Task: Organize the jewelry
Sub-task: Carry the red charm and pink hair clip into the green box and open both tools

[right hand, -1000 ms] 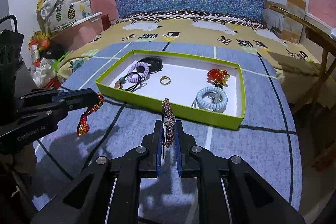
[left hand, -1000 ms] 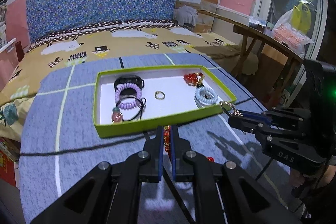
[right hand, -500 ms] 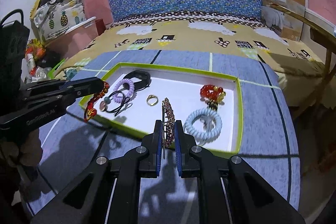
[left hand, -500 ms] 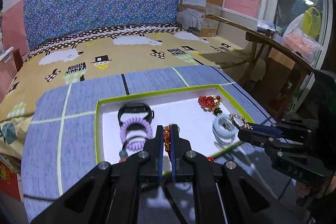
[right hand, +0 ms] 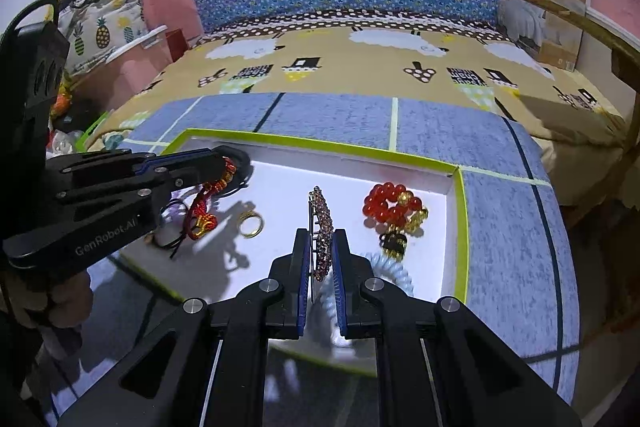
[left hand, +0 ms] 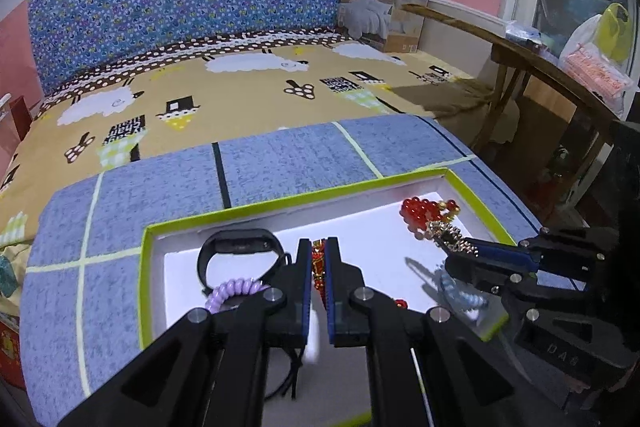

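Observation:
A green-rimmed white tray (right hand: 463, 211) sits on the blue mat. My left gripper (left hand: 319, 247) is shut on a red braided bracelet (right hand: 204, 205) and holds it above the tray's left part. My right gripper (right hand: 321, 243) is shut on a jewelled hair clip (right hand: 321, 223), held above the tray's middle. In the tray lie a gold ring (right hand: 251, 223), a red bead bracelet (right hand: 390, 207), a light blue coil hair tie (right hand: 394, 273), a purple coil tie (left hand: 236, 289) and a black wristband (left hand: 240, 247).
The blue mat (left hand: 280, 155) lies on a bed with a sheep-print sheet (left hand: 240, 83). A quilt box (left hand: 384, 7) stands at the back right. A wooden table (left hand: 552, 67) is to the right. Bags (right hand: 100, 23) are stacked at the left.
Both grippers have moved forward from in front of the tray to above it, each still holding its piece of jewelry.

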{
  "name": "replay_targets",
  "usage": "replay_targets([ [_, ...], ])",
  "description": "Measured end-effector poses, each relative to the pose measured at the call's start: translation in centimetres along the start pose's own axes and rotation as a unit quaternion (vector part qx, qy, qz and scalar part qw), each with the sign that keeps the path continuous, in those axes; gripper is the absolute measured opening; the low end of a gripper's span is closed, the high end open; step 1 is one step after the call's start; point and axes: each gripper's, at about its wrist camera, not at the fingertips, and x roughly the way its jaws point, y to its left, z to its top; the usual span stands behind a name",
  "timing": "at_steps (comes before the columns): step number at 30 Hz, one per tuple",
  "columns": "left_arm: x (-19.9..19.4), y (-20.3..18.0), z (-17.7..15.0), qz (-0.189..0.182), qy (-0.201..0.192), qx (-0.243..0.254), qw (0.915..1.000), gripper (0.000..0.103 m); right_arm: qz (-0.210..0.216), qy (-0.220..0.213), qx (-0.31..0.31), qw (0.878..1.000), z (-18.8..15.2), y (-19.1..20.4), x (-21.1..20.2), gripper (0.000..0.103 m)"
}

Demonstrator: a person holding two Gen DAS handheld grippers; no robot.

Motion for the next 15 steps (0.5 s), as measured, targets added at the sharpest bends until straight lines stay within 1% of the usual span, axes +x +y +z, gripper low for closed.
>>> replay_targets([
  [7,2.3,-0.3,0.8,0.001,0.015,0.007,0.9999,0.006,-0.005,0.013,0.005,1.000,0.9,-0.8,2.0,0.011],
  [13,3.6,-0.6,0.6,-0.001,0.029,0.012,0.9995,0.006,-0.008,0.028,0.009,1.000,0.7,-1.1,3.4,0.011],
  [15,4.2,-0.6,0.5,-0.003,0.040,0.011,0.9991,0.006,-0.008,0.033,0.014,0.999,0.8,-1.4,3.8,0.011],
])
